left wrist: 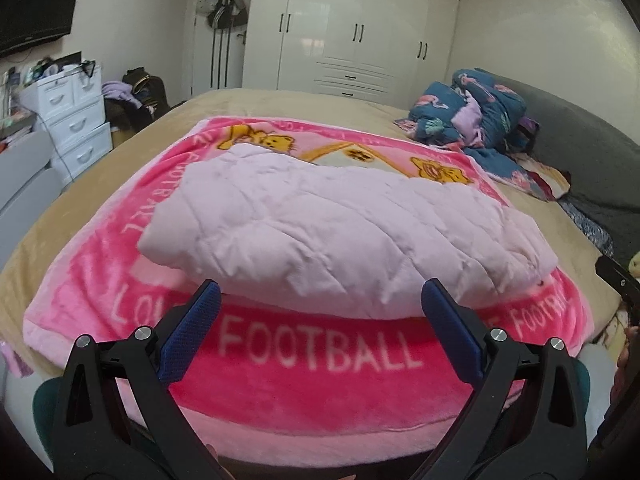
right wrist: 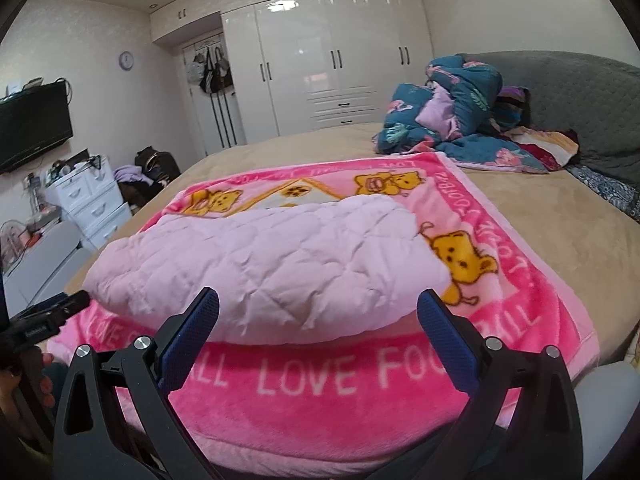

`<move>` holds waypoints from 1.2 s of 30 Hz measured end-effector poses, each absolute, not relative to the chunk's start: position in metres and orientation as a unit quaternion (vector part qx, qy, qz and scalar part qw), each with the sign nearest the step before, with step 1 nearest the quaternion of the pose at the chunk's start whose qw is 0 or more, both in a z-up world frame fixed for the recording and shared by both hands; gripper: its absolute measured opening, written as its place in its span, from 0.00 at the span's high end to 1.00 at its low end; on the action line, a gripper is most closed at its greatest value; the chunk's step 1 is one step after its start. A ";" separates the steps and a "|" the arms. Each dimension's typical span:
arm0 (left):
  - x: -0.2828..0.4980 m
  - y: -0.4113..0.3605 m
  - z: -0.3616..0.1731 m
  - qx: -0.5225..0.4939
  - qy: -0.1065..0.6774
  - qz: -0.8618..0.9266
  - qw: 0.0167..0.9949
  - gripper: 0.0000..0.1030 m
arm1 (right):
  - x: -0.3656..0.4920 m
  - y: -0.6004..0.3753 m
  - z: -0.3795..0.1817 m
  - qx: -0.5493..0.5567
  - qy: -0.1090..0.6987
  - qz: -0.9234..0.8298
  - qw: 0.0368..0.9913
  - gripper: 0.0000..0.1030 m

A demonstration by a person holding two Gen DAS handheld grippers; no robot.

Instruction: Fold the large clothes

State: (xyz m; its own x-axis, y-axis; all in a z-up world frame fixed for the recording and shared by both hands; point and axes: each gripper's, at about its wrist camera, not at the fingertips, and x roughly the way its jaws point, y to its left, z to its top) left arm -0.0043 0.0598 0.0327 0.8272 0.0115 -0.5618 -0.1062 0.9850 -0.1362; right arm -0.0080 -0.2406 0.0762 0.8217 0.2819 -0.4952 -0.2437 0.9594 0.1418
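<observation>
Pale pink quilted garment (left wrist: 320,232): folded bundle, centre of pink football blanket (left wrist: 320,360), 12 o'clock of both tools. Left gripper (left wrist: 320,304), right gripper (right wrist: 318,308): wide apart, empty, apparently poised for next fold.

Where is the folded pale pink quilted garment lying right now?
In both views the pale pink garment lies centred on the pink football blanket on the bed, just beyond both open tools.

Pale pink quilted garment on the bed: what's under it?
The pale pink quilted garment lies on a bright pink blanket with bears and "LOVE FOOTBALL" lettering, spread over the tan bed cover. The blanket's middle print is covered, so unseen.
</observation>
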 end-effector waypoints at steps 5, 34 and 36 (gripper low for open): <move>-0.009 0.046 0.026 -0.077 0.294 0.018 0.953 0.09 | -0.016 -0.225 0.069 0.026 0.275 0.158 0.948 0.04; -0.013 0.024 0.015 -0.061 0.301 -0.001 0.952 0.09 | -0.026 -0.207 0.039 0.013 0.308 0.162 0.938 0.04; -0.012 0.024 0.014 -0.059 0.303 0.001 0.951 0.09 | -0.026 -0.206 0.039 0.010 0.309 0.164 0.937 0.04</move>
